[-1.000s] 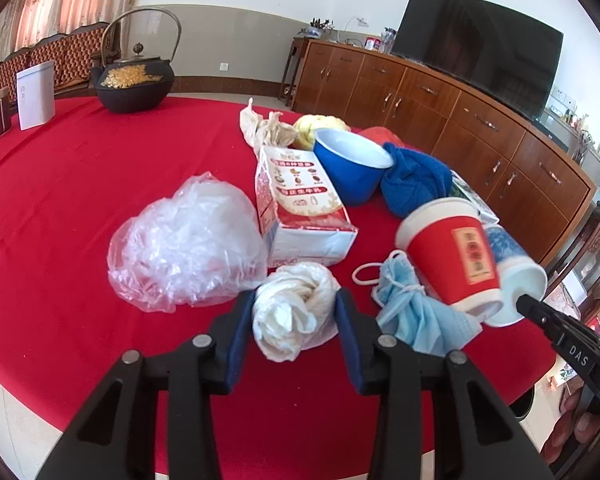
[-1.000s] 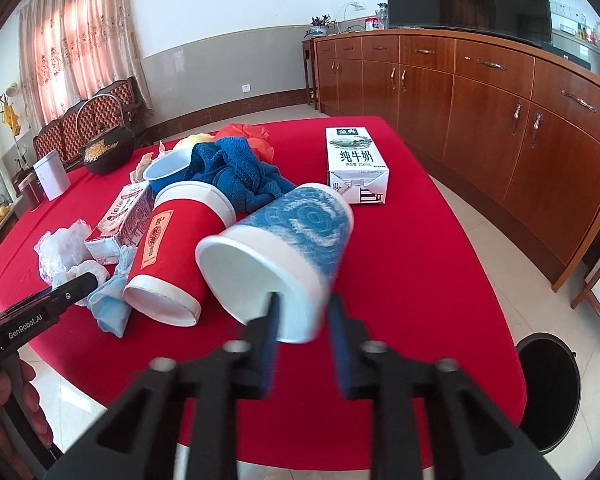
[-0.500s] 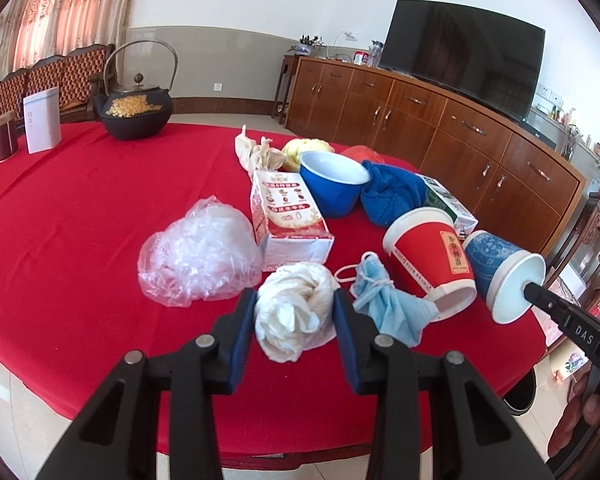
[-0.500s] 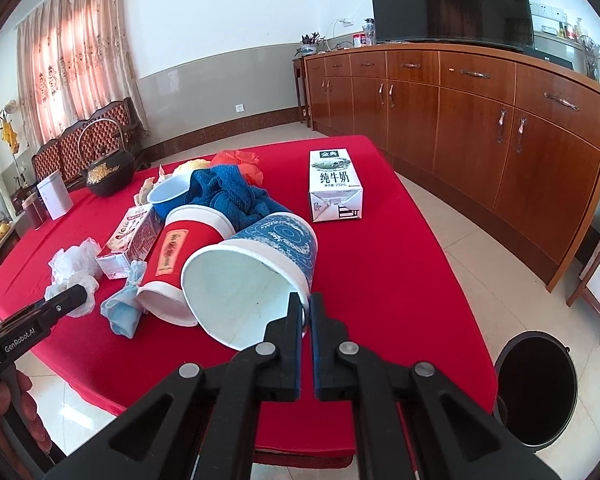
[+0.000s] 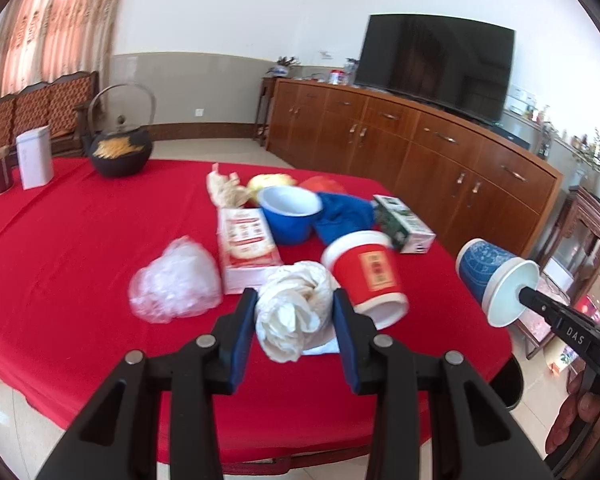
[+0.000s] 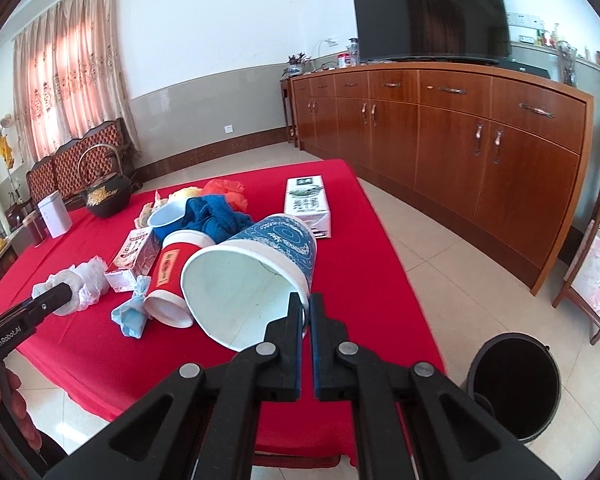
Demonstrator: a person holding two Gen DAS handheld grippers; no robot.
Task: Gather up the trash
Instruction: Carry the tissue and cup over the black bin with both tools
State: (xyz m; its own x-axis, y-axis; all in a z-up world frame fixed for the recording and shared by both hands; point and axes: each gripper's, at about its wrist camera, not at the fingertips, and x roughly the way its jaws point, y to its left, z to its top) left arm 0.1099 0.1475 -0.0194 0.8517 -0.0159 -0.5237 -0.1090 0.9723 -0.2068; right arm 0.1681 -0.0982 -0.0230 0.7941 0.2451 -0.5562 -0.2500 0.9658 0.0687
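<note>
Left gripper [image 5: 295, 322] clamps a crumpled white tissue wad [image 5: 296, 316]; right gripper [image 6: 305, 312] pinches the blue paper cup [image 6: 260, 264] rim, near the table [image 6: 364, 248] edge.

Left wrist camera is sitting just behind the left tongs [image 5: 294, 320] and is looking forward and downward along them, across the red tabletop [image 5: 80, 248] toward the wooden sideboard [image 5: 440, 160] and television [image 5: 436, 60]. It is riding close above the near table edge.

Right wrist camera is sitting behind the right tongs [image 6: 305, 316], angled downward likewise, and is facing over the tabletop's right corner toward the curtain [image 6: 72, 80] and sideboard, with the floor and the black bin [image 6: 516, 384] lying at lower right.

Both views are sharing the cluttered middle of the tabletop, the red cup [image 5: 366, 276], the milk carton [image 6: 308, 204] and the kettle [image 5: 120, 152]. Each view is catching the other tongs at its edge.
</note>
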